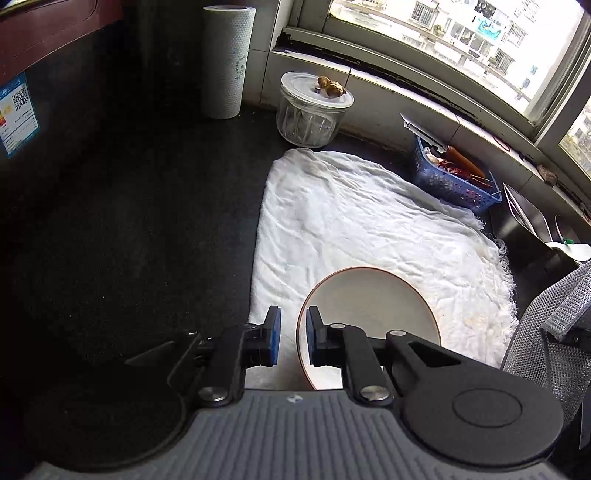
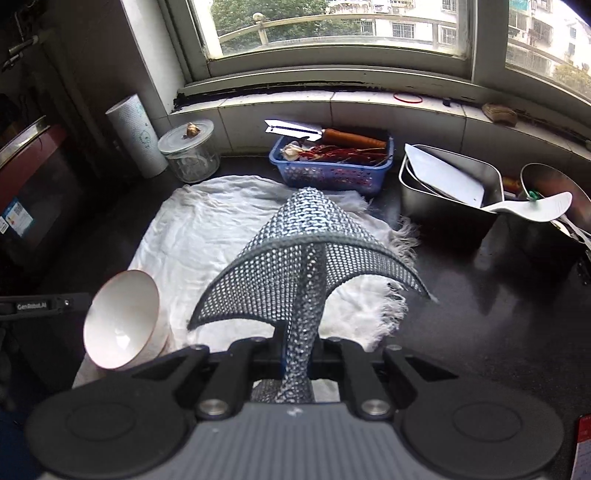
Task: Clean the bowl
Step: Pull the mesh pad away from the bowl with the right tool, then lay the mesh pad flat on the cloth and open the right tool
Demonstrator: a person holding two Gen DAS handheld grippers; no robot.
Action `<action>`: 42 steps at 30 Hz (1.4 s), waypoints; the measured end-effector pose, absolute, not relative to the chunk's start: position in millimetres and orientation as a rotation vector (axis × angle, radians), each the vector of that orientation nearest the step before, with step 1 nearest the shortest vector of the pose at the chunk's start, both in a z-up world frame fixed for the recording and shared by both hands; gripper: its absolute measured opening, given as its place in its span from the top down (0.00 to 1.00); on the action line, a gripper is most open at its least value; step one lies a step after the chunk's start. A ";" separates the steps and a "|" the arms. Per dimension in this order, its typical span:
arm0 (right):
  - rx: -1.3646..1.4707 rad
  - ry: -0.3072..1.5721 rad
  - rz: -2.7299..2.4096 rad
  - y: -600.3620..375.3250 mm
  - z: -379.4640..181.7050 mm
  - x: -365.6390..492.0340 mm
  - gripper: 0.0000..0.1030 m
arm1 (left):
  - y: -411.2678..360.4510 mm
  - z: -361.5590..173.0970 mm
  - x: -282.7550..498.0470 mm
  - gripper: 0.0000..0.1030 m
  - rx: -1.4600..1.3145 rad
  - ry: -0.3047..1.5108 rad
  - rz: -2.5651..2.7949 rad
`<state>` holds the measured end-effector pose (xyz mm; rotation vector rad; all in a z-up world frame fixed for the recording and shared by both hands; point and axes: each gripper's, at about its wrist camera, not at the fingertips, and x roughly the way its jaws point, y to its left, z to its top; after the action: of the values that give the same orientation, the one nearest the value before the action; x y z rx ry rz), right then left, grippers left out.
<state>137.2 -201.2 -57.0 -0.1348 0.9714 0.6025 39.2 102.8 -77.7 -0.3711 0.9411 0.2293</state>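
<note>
Dark speckled counter [image 1: 147,229] under curved window [image 2: 332,29]; crumpled white cloth [image 1: 362,221] mid-frame. I see left gripper [image 1: 293,339] jaws clamped on white brown-rimmed bowl [image 1: 369,314], lower centre. Right gripper [image 2: 299,354] jaws pinch silver mesh scrubbing cloth [image 2: 295,251].

home kitchen, probably | dark counter [image 2: 480,332] | metal pots [image 2: 443,206] | window [image 2: 332,22]

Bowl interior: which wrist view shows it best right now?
The right wrist view: the bowl is tipped toward that camera, unobstructed. In the left wrist view the bowl is partly hidden by the left gripper on its rim.
</note>
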 end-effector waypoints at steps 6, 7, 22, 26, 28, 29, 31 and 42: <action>-0.118 1.037 0.619 -188.1 -73.5 140.7 0.67 | 97.1 -78.2 36.6 0.88 -0.371 0.941 0.211; -0.111 1.038 0.619 -186.1 -74.7 139.7 0.67 | 97.4 -77.9 36.0 0.88 -0.370 0.939 0.213; -0.089 1.038 0.593 -168.2 -72.2 142.6 0.32 | 99.1 -76.9 36.2 0.88 -0.372 0.924 0.206; -0.147 1.020 0.632 -171.7 -70.7 138.2 0.32 | 100.3 -76.6 36.2 0.88 -0.372 0.917 0.211; -0.175 1.013 0.640 -173.2 -76.4 137.1 0.39 | 99.6 -76.4 36.9 0.88 -0.371 0.917 0.207; -0.199 1.012 0.633 -172.9 -81.7 136.8 0.41 | 98.5 -76.0 37.4 0.88 -0.368 0.915 0.203; -0.261 0.994 0.625 -171.5 -94.2 134.8 0.42 | 96.5 -74.6 37.7 0.88 -0.359 0.907 0.200; -0.272 1.058 0.649 -184.5 -133.0 120.0 0.42 | 85.2 -60.9 40.1 0.88 -0.292 0.861 0.170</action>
<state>120.0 -184.5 -133.0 -0.2723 1.0582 0.6493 40.1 85.2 -60.9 -0.2922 0.8607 0.1703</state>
